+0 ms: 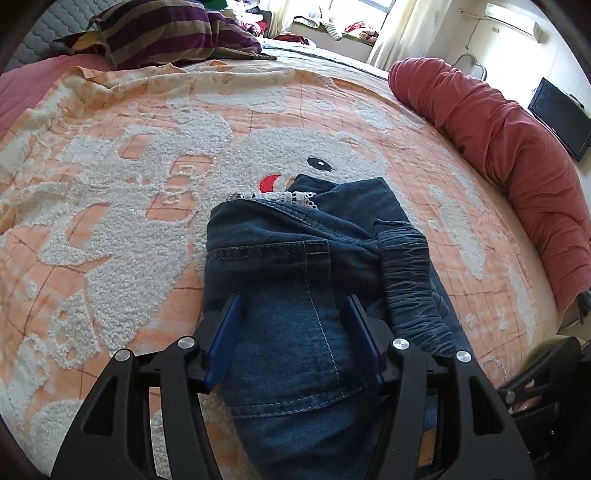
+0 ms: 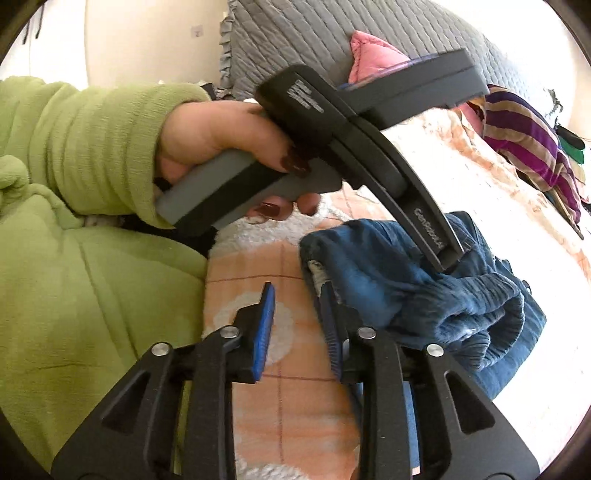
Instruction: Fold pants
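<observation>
Dark blue denim pants (image 1: 303, 266) lie folded in a bundle on the orange and white bedspread (image 1: 110, 184), with the gathered waistband (image 1: 410, 280) on the right and white lace trim at the far edge. My left gripper (image 1: 293, 299) is open, its blue-padded jaws straddling the denim from above. In the right wrist view the pants (image 2: 388, 273) lie to the right. My right gripper (image 2: 299, 295) is open and empty over the bedspread (image 2: 258, 266), its right finger (image 2: 328, 314) against the pants' near edge. The left gripper's body (image 2: 369, 140) rests its tips on the denim.
A rolled red duvet (image 1: 498, 147) lines the bed's right side. A purple striped blanket (image 1: 173, 33) lies at the head, by a grey quilted headboard (image 2: 332, 33). The person's green sleeve (image 2: 74, 147) fills the left of the right wrist view.
</observation>
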The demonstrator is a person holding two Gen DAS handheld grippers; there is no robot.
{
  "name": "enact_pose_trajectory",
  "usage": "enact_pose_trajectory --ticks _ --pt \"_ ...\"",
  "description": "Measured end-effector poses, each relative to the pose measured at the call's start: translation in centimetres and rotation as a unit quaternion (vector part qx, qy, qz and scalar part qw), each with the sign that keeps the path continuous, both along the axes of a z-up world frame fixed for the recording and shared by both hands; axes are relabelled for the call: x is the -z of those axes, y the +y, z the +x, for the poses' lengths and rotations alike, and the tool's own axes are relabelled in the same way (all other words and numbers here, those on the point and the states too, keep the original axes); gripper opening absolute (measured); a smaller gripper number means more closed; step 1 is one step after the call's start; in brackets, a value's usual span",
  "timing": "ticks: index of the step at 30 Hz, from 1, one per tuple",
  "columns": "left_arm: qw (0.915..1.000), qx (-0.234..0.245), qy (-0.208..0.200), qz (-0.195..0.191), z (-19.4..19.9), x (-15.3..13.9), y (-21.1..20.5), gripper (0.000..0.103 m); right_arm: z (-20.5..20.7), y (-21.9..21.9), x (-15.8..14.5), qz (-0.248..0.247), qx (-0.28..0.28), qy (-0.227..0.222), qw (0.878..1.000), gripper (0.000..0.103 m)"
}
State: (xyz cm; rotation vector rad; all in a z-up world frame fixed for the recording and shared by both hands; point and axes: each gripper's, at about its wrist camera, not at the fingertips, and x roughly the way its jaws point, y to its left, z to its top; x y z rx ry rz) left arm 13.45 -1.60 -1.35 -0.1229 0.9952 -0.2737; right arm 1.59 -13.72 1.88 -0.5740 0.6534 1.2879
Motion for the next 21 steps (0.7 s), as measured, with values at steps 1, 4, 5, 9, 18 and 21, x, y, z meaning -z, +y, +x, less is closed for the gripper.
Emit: enact_pose_trajectory --ticks 1,4,5,9,18,21 --pt "1.0 0.0 -0.001 -0.001 -0.1 -0.1 0.0 0.056 -0.3 -0.2 -0.4 0.005 -0.001 -0.001 1.0 0.026" --pt "1.0 0.0 -0.005 -0.001 -0.4 -0.4 -0.1 0.056 -0.7 -0.7 -1.5 0.022 -0.002 -0.004 1.0 0.031" --pt "1.0 0.0 -0.007 0.0 -0.5 -0.5 -0.1 0.056 -0.8 -0.7 -1.7 0.026 -0.001 -0.006 1.0 0.031" --pt "0.9999 -0.002 -0.011 0.0 -0.9 -0.9 0.0 0.056 -1.2 -1.4 -2.9 0.044 0.003 -0.01 0.999 0.035" --pt "0.9996 -0.016 -0.022 -0.004 -1.8 -1.9 0.9 0.07 -0.8 -2.9 -4.8 0.083 0.028 -0.002 0.996 0.05" --pt "0.9993 -0.02 -0.029 -0.008 -2.3 -2.4 1.2 0.079 -0.2 -3.8 -5.5 0.104 0.048 0.013 0.993 0.057"
